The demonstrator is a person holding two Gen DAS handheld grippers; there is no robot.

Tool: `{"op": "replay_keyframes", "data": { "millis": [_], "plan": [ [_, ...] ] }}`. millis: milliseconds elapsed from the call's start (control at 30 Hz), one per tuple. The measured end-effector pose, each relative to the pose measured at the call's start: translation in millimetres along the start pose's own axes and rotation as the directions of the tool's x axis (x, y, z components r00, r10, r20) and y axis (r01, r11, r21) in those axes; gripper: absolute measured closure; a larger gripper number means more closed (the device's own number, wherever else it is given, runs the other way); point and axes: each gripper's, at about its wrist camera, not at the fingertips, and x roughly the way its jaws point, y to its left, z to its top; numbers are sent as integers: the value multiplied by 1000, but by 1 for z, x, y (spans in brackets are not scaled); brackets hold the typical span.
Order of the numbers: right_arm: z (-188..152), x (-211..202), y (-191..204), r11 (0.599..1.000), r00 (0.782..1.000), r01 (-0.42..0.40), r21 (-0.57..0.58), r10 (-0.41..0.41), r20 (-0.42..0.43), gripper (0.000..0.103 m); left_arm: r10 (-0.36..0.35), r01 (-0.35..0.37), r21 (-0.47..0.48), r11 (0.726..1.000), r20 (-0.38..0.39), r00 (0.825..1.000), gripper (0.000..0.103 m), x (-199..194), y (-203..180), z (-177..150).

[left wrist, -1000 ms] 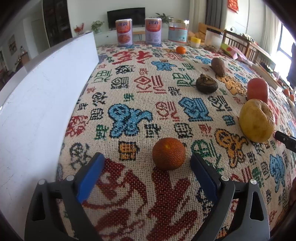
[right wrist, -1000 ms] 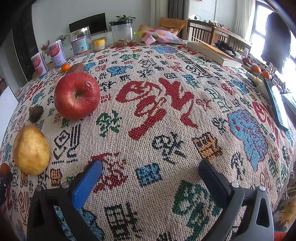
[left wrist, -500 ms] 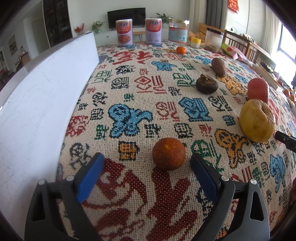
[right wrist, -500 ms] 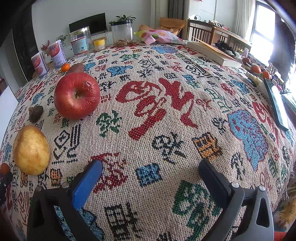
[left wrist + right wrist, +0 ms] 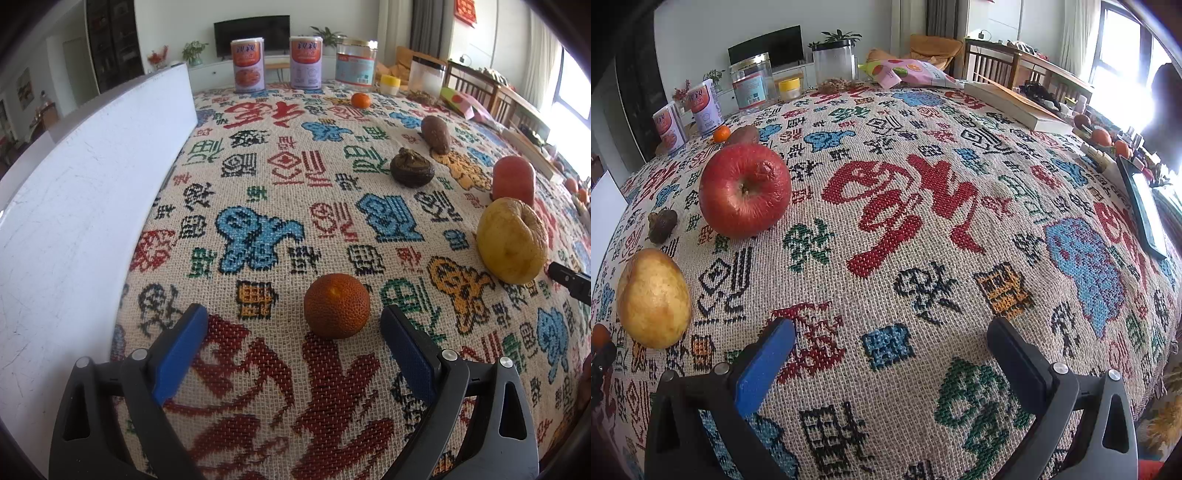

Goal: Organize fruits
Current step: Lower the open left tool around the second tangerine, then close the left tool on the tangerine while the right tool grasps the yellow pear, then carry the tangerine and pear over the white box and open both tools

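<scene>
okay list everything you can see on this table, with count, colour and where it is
Tangerine: 1, dark orange, just ahead of the left gripper.
Pear: 1, yellow, beside the apple.
Apple: 1, red, mid-table.
Shrivelled fruits: 2, brown, beyond the apple.
Small orange: 1, far end.
Cans: 2, orange-labelled, far edge.
Jars: 2, clear, far edge.
Board: 1, white, left edge.
Tablecloth: 1, patterned.
Left gripper: open.
Right gripper: open.

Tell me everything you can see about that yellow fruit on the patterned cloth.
The yellow fruit looks like a pear or quince: dull yellow skin, finely speckled, with brown wrinkled patches around its dimpled end. It lies tilted on the woven tablecloth, resting only on the cloth, with nothing gripping it. It sits apart from the red apple behind it and the small orange nearer the left gripper.
</scene>
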Motion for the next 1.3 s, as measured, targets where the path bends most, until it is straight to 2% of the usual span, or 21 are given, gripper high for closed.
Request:
{"op": "replay_keyframes", "data": {
  "millis": [100, 233, 333, 367, 400, 433, 467, 500, 533, 567, 633, 733, 833, 900, 933, 1000, 1033, 1100, 1133, 1233, 1300],
  "plan": [
    [0, 0, 0, 1000, 1000, 1, 1, -1, 0, 0, -39, 39, 10, 999, -1, 999, 6, -1, 0, 0],
    [0, 0, 0, 1000, 1000, 0, 0, 0, 0, 0, -134, 134, 30, 991, -1, 991, 8, -7, 2, -1],
    [0, 0, 0, 1000, 1000, -1, 2, 1, 0, 0, -137, 137, 21, 990, -1, 991, 10, -7, 1, 0],
    [0, -1, -1, 1000, 1000, -11, 9, 11, -1, 0, -133, 133, 17, 991, 2, 991, 12, -7, 1, 1],
    [0, -5, -2, 998, 999, -53, 22, 53, 6, 0, -128, 128, 21, 992, 7, 992, 24, -8, -1, 2],
    [1, -14, -4, 986, 986, -163, 38, 162, 37, 0, -115, 115, 35, 993, 9, 993, 39, -8, -4, 2],
    [0, -28, -4, 949, 947, -313, 35, 309, 92, 1, -94, 93, 55, 994, 13, 996, 46, -7, -7, 2],
    [-1, -42, -1, 906, 898, -423, 4, 419, 138, 0, -77, 75, 74, 994, 21, 997, 65, -7, -10, 2],
    [-3, -54, 6, 870, 857, -491, -44, 491, 156, 0, -74, 72, 80, 994, 27, 997, 73, -8, -11, 2],
    [-3, -59, 15, 855, 843, -513, -77, 519, 142, 0, -75, 73, 73, 995, 23, 997, 73, -8, -11, 2],
    [-2, -56, 47, 848, 852, -514, -127, 522, 36, 0, -117, 117, 35, 992, 6, 993, 74, -11, -8, 1],
    [3, -39, 102, 868, 904, -428, -250, 411, -120, 0, -181, 180, -28, 983, -34, 983, 74, -22, -1, -1],
    [10, -28, 139, 865, 937, -350, -360, 328, -124, 1, -233, 229, -80, 970, -58, 971, 74, -42, 8, -7],
    [14, -23, 148, 863, 942, -334, -379, 313, -118, 21, -254, 246, -100, 964, -73, 965, 74, -61, 15, -13],
    [14, -20, 149, 864, 941, -339, -373, 307, -144, 35, -267, 257, -110, 960, -82, 960, 74, -73, 19, -16],
    [11, -24, 146, 872, 936, -351, -342, 311, -167, 36, -322, 311, -132, 941, -72, 944, 74, -105, 29, -20],
    [8, -27, 142, 866, 918, -391, -310, 345, -194, 36, -349, 338, -144, 930, -57, 935, 74, -123, 35, -20],
    [1, -41, 139, 833, 857, -505, -227, 451, -251, 36, -378, 372, -172, 912, 0, 926, 74, -157, 53, -15],
    [-1, -51, 142, 804, 818, -563, -195, 507, -270, 36, -372, 372, -186, 910, 37, 928, 74, -172, 65, -11],
    [-2, -92, 173, 685, 693, -714, -146, 659, -293, 36, -271, 302, -258, 918, 149, 951, 74, -205, 112, 2],
    [2, -126, 207, 591, 608, -791, -157, 735, -301, 36, -142, 193, -315, 929, 175, 974, 74, -209, 147, 5]
  ]
}}
